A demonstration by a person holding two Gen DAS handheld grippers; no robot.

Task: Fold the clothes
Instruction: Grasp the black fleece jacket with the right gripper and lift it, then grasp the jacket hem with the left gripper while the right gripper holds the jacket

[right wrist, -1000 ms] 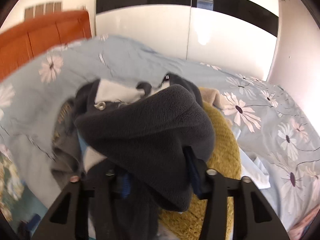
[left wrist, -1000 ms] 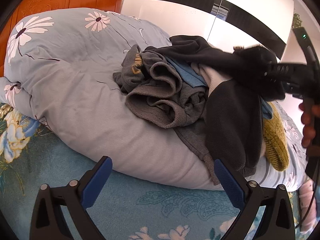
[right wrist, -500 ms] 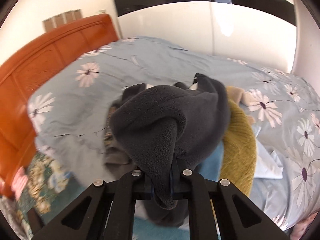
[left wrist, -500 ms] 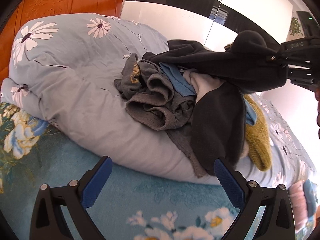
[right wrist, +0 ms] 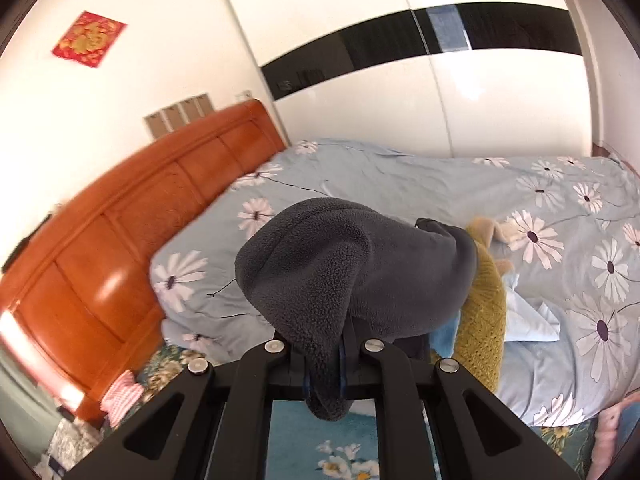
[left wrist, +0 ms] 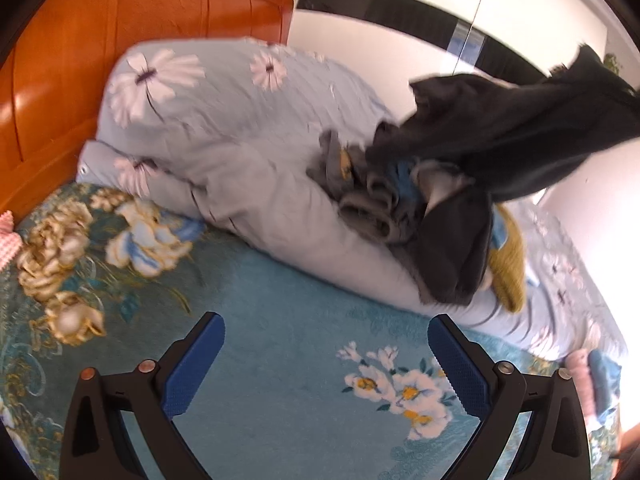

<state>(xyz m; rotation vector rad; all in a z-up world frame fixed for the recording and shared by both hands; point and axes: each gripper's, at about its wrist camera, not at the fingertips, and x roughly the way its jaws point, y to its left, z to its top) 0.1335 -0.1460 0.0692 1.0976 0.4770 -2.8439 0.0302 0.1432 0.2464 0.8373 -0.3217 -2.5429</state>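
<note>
Dark fleece garment (right wrist: 344, 272), clamped in the right gripper (right wrist: 326, 354), should be lifted clear of the clothes pile (left wrist: 384, 208) before the empty, wide-open left gripper (left wrist: 324, 364) takes a free edge.

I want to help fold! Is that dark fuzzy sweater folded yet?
Not folded. The dark fleece sweater hangs bunched and draped from the shut right hand-held gripper, one end trailing onto the clothes pile.
</note>
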